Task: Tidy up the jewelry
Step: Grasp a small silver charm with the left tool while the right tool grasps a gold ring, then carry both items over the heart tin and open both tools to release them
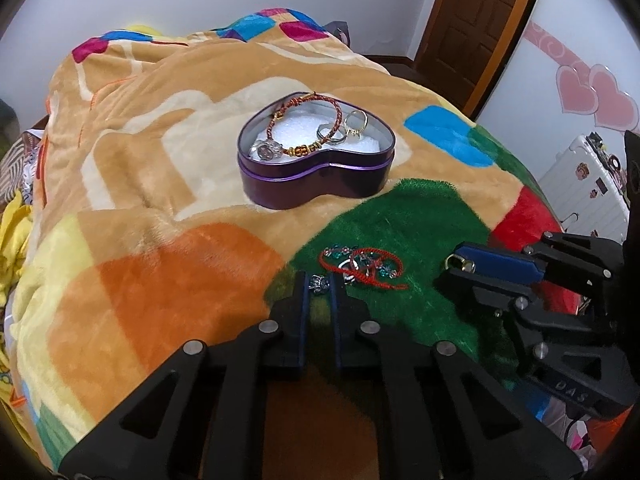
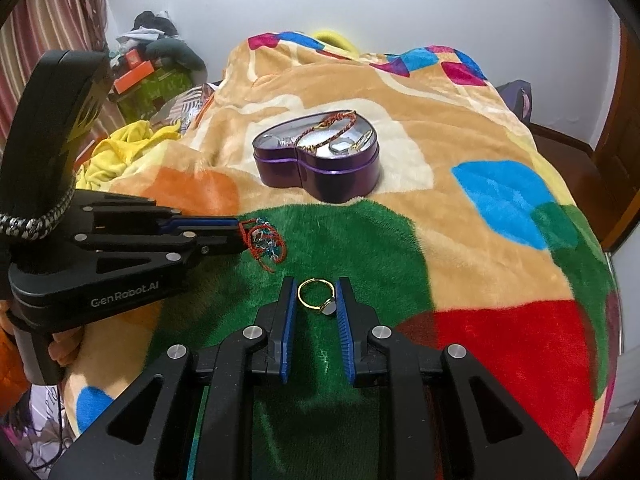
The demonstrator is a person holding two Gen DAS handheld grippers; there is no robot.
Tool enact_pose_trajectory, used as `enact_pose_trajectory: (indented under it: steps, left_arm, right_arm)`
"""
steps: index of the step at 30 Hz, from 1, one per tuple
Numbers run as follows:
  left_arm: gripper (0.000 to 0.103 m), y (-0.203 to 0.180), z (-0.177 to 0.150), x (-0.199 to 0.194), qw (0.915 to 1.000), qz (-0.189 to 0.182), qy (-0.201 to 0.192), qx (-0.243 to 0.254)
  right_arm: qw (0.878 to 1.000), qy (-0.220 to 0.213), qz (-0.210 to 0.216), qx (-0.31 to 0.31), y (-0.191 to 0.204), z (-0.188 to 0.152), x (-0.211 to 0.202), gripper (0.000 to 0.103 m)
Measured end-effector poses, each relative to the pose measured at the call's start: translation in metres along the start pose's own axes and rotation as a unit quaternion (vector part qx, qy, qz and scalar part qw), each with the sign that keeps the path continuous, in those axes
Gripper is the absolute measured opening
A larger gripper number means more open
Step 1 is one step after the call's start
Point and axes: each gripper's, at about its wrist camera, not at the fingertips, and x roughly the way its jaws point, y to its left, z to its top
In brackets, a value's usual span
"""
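Observation:
A purple heart-shaped tin [image 1: 320,184] [image 2: 340,176] sits on the blanket and holds a braided bracelet [image 1: 308,120], rings [image 1: 344,128] and a clear charm. My left gripper [image 1: 319,282] is shut on a small silver charm [image 1: 318,283], just beside a pile of red cord and teal bead jewelry [image 1: 362,266] [image 2: 262,242] on the green patch. My right gripper [image 2: 317,298] is shut on a gold ring [image 2: 316,296] with a flat round face, held between the blue pads [image 2: 289,320]. The ring also shows at the right gripper's tips in the left wrist view [image 1: 460,264].
A colourful fleece blanket [image 1: 160,200] [image 2: 480,240] covers the bed. Yellow cloth [image 2: 120,152] and clutter lie at the far left. A wooden door [image 1: 480,20] and a white suitcase [image 1: 588,184] stand to the right.

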Motion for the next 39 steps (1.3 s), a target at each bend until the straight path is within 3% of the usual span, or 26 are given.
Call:
enact_pose_trajectory:
  steps: [8, 20, 39]
  left_arm:
    - [0.009, 0.004, -0.002, -0.026, 0.9997, 0.001, -0.02, -0.012]
    - [0.009, -0.006, 0.016, -0.079, 0.9958, 0.015, -0.09, -0.002]
    - [0.009, -0.005, 0.053, -0.106, 0.9875, 0.006, -0.158, -0.002]
  right_arm:
    - [1.0, -0.018, -0.007, 0.008, -0.004, 0.005, -0.014, 0.017]
    - [0.998, -0.06, -0.014, 0.007, -0.002, 0.024, -0.037, 0.017]
    - [0.993, -0.113, -0.012, 0.011, -0.003, 0.065, -0.048, 0.017]
